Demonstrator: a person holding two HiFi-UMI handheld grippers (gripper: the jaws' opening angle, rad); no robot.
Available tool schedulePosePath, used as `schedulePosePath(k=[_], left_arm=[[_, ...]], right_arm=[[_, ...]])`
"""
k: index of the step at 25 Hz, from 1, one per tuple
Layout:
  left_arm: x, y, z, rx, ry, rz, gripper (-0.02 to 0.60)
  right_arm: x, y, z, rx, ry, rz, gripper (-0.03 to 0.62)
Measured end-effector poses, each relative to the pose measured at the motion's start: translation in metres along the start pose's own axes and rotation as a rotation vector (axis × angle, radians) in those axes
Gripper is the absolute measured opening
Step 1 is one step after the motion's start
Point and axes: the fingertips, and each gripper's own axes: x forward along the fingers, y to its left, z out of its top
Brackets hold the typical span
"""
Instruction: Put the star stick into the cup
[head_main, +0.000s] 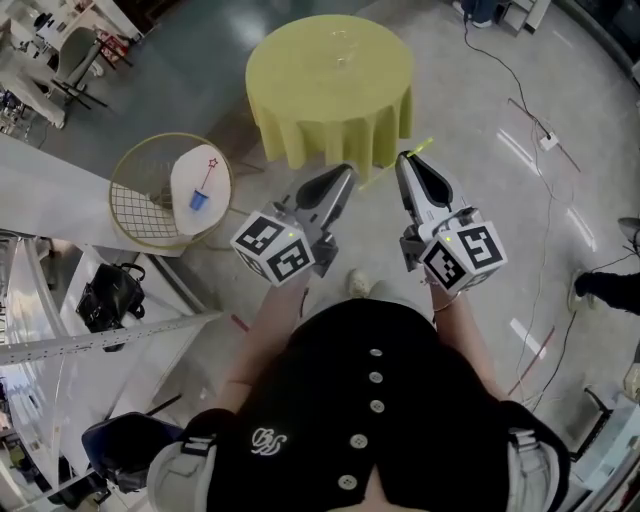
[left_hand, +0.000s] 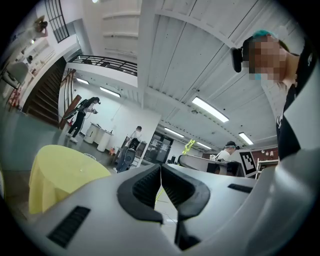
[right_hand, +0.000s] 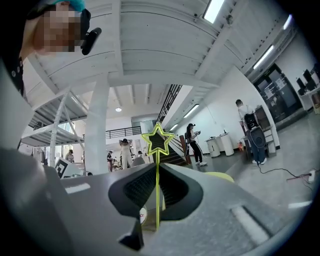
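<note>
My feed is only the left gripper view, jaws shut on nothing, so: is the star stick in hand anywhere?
Observer: Yes. The right gripper is shut on the yellow-green star stick, star end beyond the jaw tips.
Operator: Where is it relative to the yellow table?
Observer: In the head view it points toward the round yellow table, at its near right side.
Operator: Any cup?
Observer: A small blue cup sits on a white oval top, left of that table.

Lower end of star stick is hidden by right gripper; clear object on table cannot be identified.
</note>
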Motion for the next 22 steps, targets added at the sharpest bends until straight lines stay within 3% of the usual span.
schedulePosePath(k=[7,13,22], left_arm=[[0.024,0.018,-0.001,-0.013,0.001,0.039,0.012],[0.041,0.021,-0.016,-0.036,0.032,0.028,0.012],[0.062,0.053,-0.010,-0.044,0.036,0.026,0.012]], right_arm=[[0.016,-0.021,0.004,-0.012,0.014,0.036,0.015],[0.015,-0.034,0.006,-0.003,-0.037,-0.012,0.015],[0.042,-0.062,-0.007,0.032,-0.004,-0.051,0.015]])
